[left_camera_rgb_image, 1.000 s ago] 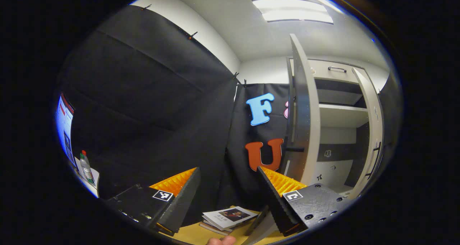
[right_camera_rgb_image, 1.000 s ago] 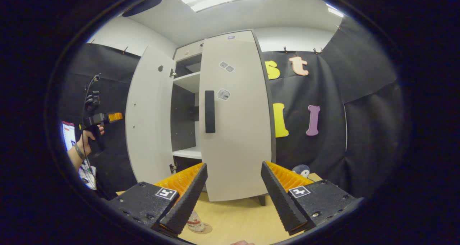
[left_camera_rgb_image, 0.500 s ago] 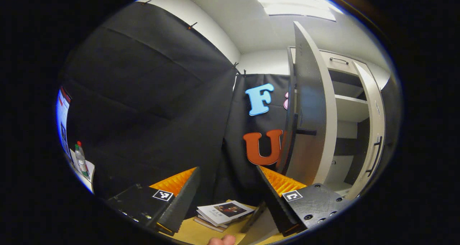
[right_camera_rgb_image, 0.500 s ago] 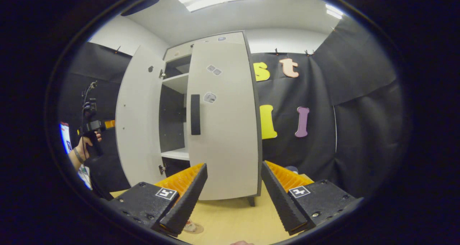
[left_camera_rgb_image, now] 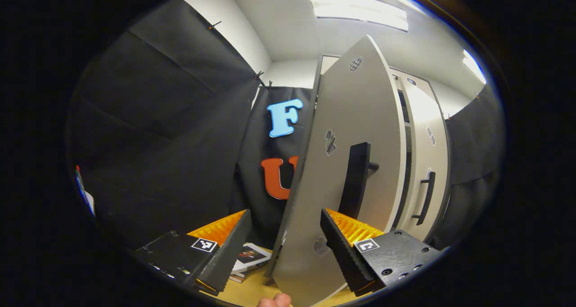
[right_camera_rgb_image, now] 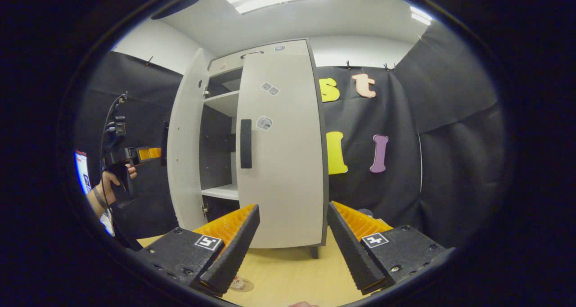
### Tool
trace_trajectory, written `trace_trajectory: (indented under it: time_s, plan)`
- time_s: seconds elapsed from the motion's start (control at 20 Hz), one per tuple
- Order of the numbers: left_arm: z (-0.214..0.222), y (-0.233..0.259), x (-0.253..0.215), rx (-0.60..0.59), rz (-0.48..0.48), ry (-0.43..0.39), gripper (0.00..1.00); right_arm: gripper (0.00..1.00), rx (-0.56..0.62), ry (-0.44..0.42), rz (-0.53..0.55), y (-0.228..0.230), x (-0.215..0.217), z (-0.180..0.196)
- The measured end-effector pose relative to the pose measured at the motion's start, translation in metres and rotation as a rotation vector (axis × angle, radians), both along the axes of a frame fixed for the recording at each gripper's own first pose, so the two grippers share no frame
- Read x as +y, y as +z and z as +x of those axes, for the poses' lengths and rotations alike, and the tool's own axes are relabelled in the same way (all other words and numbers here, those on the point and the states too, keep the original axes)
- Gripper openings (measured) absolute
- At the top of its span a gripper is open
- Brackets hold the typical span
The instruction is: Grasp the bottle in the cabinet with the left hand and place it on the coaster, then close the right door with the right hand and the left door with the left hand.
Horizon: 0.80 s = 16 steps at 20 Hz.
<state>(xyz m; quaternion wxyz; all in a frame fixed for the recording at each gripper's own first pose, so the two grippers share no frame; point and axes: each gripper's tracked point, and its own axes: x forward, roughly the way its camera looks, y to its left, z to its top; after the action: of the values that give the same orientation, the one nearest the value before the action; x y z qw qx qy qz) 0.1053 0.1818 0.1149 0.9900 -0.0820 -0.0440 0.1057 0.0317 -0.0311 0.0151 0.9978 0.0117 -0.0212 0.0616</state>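
Item: left gripper (left_camera_rgb_image: 284, 241). I had its jaws spread wide with nothing between the fingers. The outer face of the left door (left_camera_rgb_image: 342, 163) stood right ahead of it, part-way swung and seen at an angle, its dark upright handle (left_camera_rgb_image: 355, 181) above the right-hand finger. In the right gripper view I saw this gripper (right_camera_rgb_image: 150, 153) held up in a hand (right_camera_rgb_image: 114, 176) just beside the door's outer edge; I could not tell whether it touched.

Item: right gripper (right_camera_rgb_image: 292, 244). Jaws likewise wide apart, gripping nothing, low over the table (right_camera_rgb_image: 288, 275) and apart from the cabinet.

Item: right door (right_camera_rgb_image: 281, 145). It lay flush with the cabinet front, dark handle (right_camera_rgb_image: 245, 143) at its inner edge.

Item: left door (right_camera_rgb_image: 186, 140), right gripper view. It stood ajar, with shelves (right_camera_rgb_image: 222, 102) visible in the gap between the two doors.

Item: bottle (right_camera_rgb_image: 235, 281). A small part of it showed at the bottom of the right gripper view, behind my left-hand finger, standing on the round coaster (right_camera_rgb_image: 245, 285) on the table.

Item: books (left_camera_rgb_image: 247, 257). A small stack on the table left of the cabinet, partly hidden by a finger.
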Motion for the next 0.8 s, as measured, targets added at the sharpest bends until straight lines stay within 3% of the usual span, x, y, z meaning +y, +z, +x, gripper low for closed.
trace_trajectory:
  time_s: [0.15, 0.25, 0.55, 0.7, 0.75, 0.8]
  plan:
    - [-0.004, 0.007, 0.005, -0.027, 0.049, 0.014, 0.99, 0.98, -0.003, -0.036, 0.003, 0.0, -0.012, -0.004]
    - [-0.005, 0.012, 0.006, -0.039, 0.088, 0.028, 0.94, 0.98, -0.002, -0.048, 0.013, -0.002, -0.016, -0.005]
    - [-0.015, 0.01, -0.012, -0.028, 0.123, -0.02, 0.99, 0.98, 0.007, -0.031, 0.042, -0.006, -0.01, -0.003]
    - [-0.025, -0.001, -0.028, -0.017, 0.126, -0.05, 0.9, 0.98, 0.02, -0.007, 0.04, -0.009, 0.001, 0.002]
    - [-0.029, -0.007, -0.034, -0.014, 0.113, -0.063, 0.99, 0.98, 0.025, -0.003, 0.038, -0.011, 0.004, 0.003]
    - [-0.031, -0.012, -0.041, -0.003, 0.091, -0.073, 0.99, 0.98, 0.036, -0.007, 0.036, -0.014, 0.005, 0.005]
